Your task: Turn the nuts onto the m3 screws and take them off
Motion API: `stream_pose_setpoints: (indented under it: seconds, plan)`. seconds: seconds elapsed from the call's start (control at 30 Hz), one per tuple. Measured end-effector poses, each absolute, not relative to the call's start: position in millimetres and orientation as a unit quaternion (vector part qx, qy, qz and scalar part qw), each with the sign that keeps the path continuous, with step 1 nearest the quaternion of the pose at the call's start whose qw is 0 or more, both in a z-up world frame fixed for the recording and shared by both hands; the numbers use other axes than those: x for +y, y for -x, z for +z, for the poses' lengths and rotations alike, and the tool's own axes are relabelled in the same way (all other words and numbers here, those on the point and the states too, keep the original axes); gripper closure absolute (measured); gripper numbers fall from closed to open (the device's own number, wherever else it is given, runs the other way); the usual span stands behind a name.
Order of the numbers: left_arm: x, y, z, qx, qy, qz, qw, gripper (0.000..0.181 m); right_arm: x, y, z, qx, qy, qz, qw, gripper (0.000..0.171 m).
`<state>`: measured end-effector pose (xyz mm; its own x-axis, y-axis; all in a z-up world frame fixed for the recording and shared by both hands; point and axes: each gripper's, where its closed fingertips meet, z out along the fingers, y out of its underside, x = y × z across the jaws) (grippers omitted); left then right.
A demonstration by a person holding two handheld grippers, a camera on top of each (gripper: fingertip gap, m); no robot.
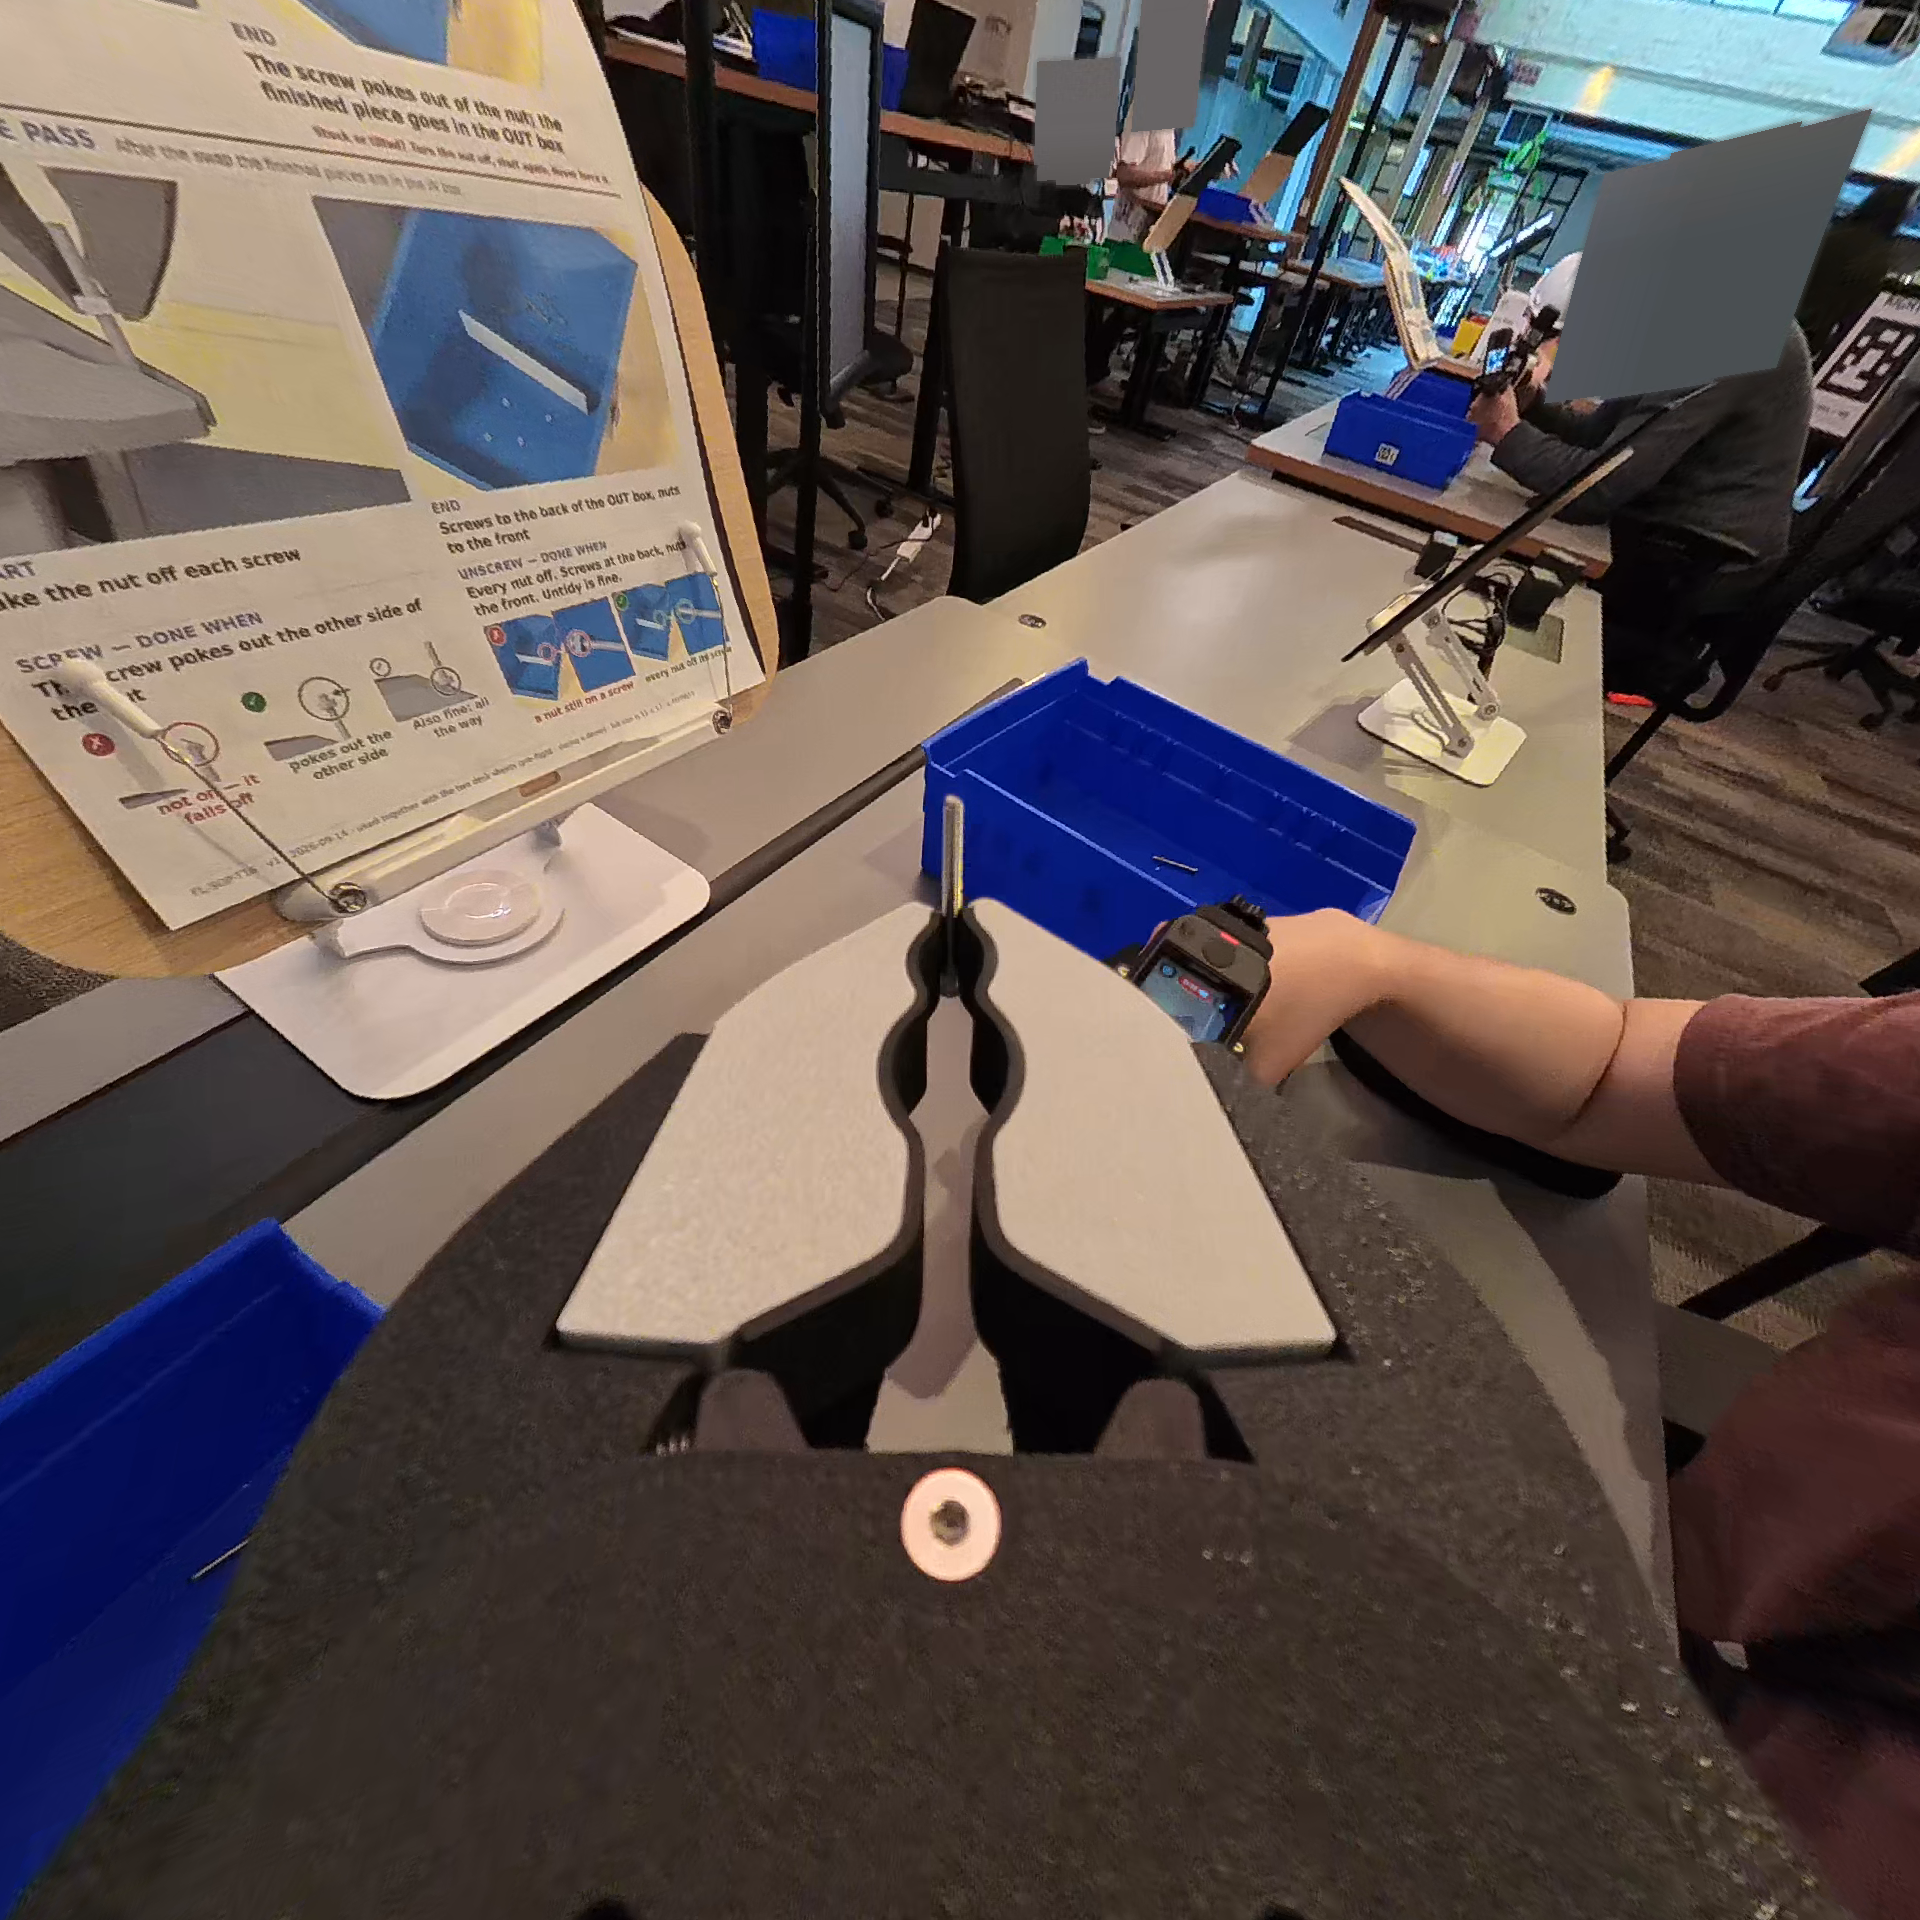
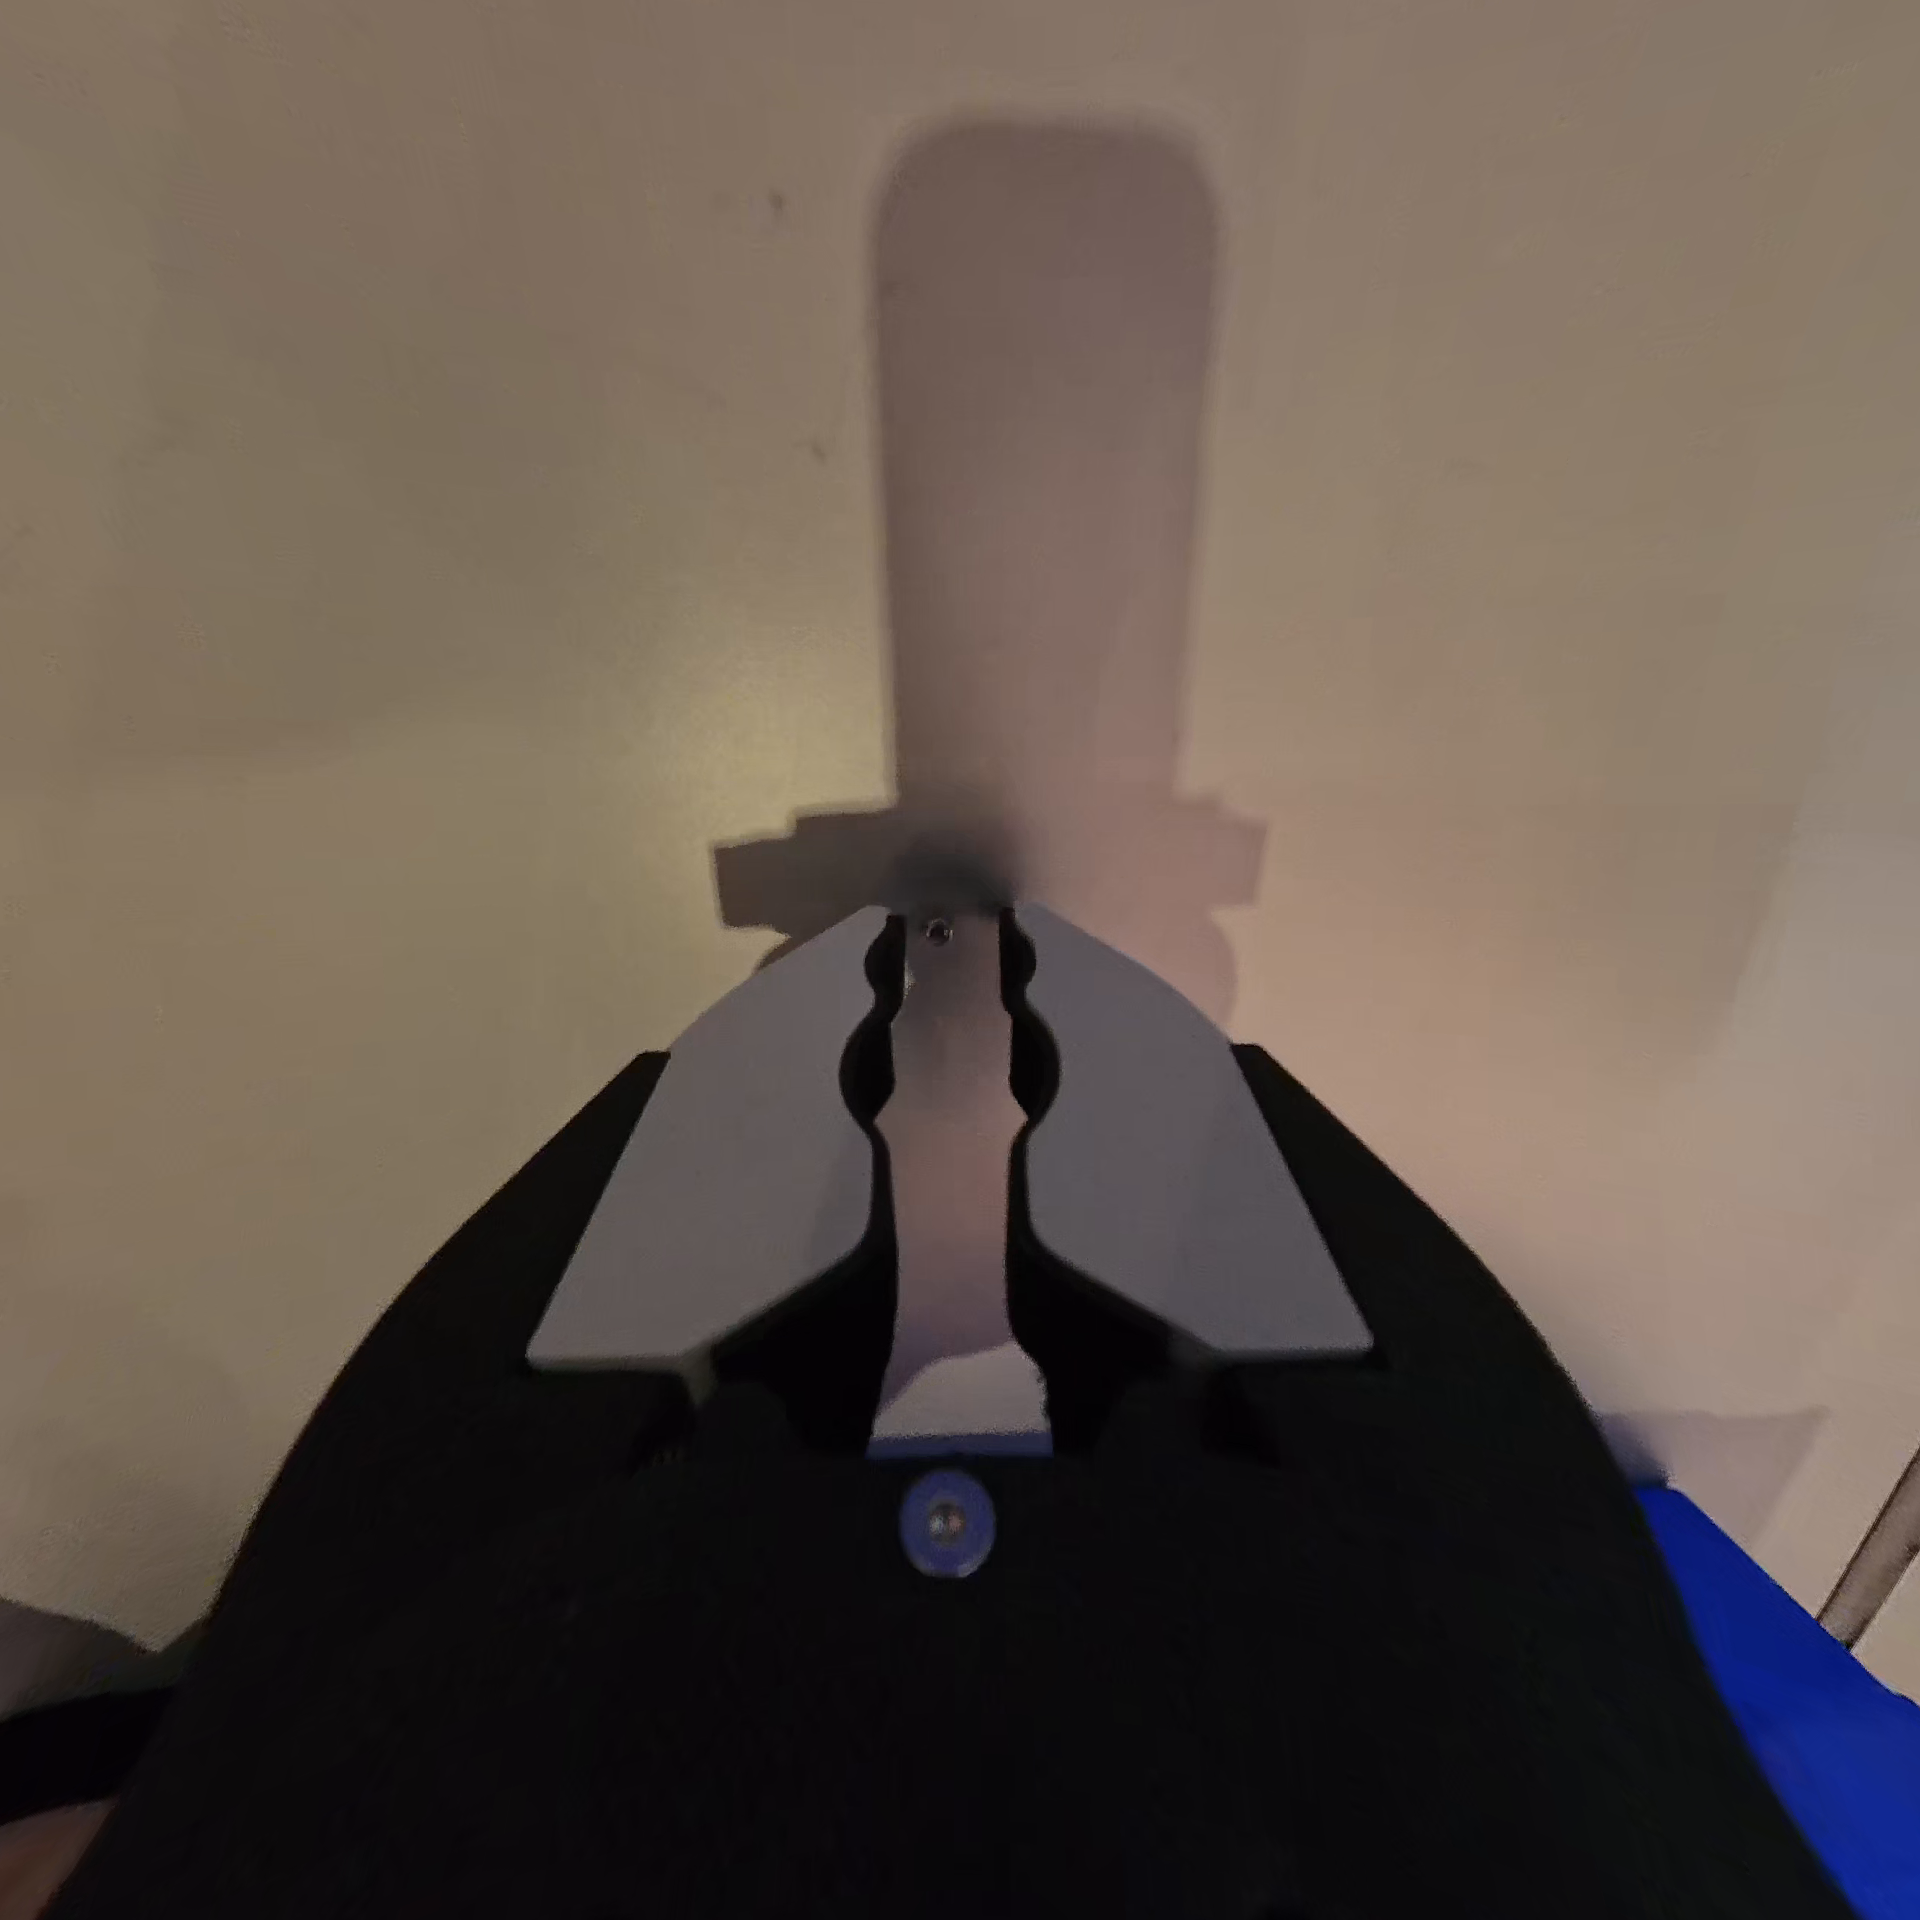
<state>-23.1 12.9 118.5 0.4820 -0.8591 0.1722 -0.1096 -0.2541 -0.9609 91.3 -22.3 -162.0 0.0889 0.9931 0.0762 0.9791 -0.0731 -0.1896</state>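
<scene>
In the left wrist view the left hand-held gripper (image 1: 951, 951) is closed on a thin M3 screw (image 1: 953, 852), pinched at the very tips, with the shank pointing up and away from the camera along the line of the fingers; whether the head or the threaded end sits between the pads cannot be told, and no nut shows on the exposed length. Beyond it on the grey worktop (image 1: 1247, 582) stands an open blue bin (image 1: 1164, 800) with one small loose screw (image 1: 1174, 864) lying on its floor. To the right of the held screw, a person's hand (image 1: 1320, 987) reaches in low, holding the camera end of the other tool; its fingers are hidden from here. The right wrist view looks straight down at a pale, dim surface that is probably that worktop. The right hand-held gripper (image 2: 943, 920) is open with a narrow gap, and a tiny dark nut (image 2: 939, 932) lies flat on the surface between the tips, its hole facing up toward the camera and nearer the left fingertip. I judge the coming move turns on this: the nut lies directly between the open tips, so closing should catch it, while the screw waits upright to the left. A blue bin corner (image 2: 1766, 1621) is cut off at lower right.
</scene>
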Motion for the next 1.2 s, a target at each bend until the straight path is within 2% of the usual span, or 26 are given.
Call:
stream_pose_setpoints:
  seconds: [0.47, 0.53, 0.7, 0.8, 0.97, 1.2]
  plan:
    - [12, 11, 110, 0.359, 0.703, -0.375, 0.487, 0.179, -25, -92, -163, -0.654, 0.747, 0.078, 0.086, 0.158]
    - [12, 8, 108, 0.360, 0.703, -0.377, 0.483, 0.179, -26, -93, -164, -0.659, 0.744, 0.074, 0.081, 0.165]
    - [14, 3, 100, 0.365, 0.709, -0.372, 0.475, 0.179, -25, -97, -161, -0.681, 0.726, 0.043, 0.085, 0.165]
    - [17, 0, 95, 0.364, 0.715, -0.368, 0.471, 0.179, -24, -97, -139, -0.692, 0.709, 0.057, 0.120, 0.165]
    - [18, -16, 76, 0.387, 0.723, -0.355, 0.449, 0.179, -28, -96, -83, -0.733, 0.636, 0.065, 0.232, 0.165]
    - [5, -54, 48, 0.441, 0.718, -0.348, 0.412, 0.179, -36, -110, -31, -0.728, 0.608, 0.078, 0.307, 0.165]
